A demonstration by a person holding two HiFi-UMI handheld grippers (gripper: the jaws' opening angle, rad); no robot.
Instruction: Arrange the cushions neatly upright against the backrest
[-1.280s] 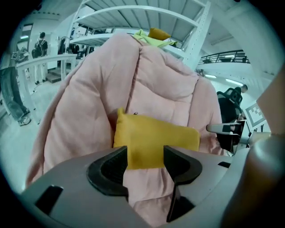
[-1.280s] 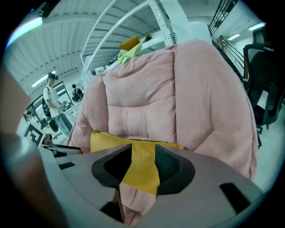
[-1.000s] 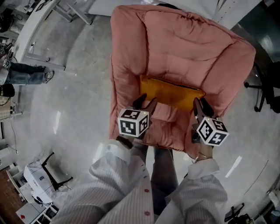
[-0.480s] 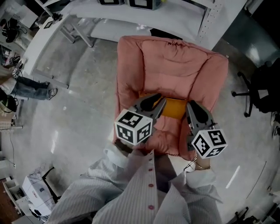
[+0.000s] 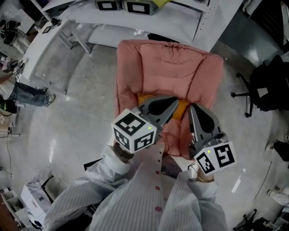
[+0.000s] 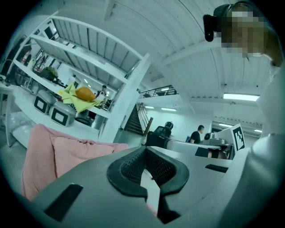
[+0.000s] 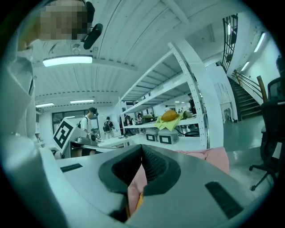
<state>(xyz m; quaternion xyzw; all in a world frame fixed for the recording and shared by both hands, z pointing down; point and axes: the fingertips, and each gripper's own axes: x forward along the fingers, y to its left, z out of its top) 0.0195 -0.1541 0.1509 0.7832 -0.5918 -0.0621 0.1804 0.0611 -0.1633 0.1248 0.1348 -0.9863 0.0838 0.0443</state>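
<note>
A pink armchair (image 5: 171,67) stands in the middle of a big, bright room. The floor (image 5: 81,113) is grey, smooth and a bit shiny.

An orange cushion (image 5: 182,109) sits on the seat, right at the bottom of the backrest (image 5: 174,58). Only its two ends show, because both tools are in front of it. I cannot tell if it stands up straight or leans.

The left gripper (image 5: 175,101) is above the left part of the seat. Its jaws are closed tight with nothing between them, which its own view (image 6: 145,151) shows too. The right gripper (image 5: 191,108) is just beside it on the right. Its jaws are closed too and hold nothing (image 7: 142,148). Pink and orange show through the small gap behind its tips.

Striped sleeves (image 5: 135,198) fill the near part of the head view.

Far behind the chair are white shelves (image 5: 149,20) with grey boxes (image 5: 135,5) and a yellow cloth (image 7: 169,119). A black office chair (image 5: 266,85) is on the right. A person (image 5: 27,92) in jeans stands at the far left. Stairs (image 7: 247,95) go up at the right, and long lamps (image 7: 67,60) shine on the ceiling.
</note>
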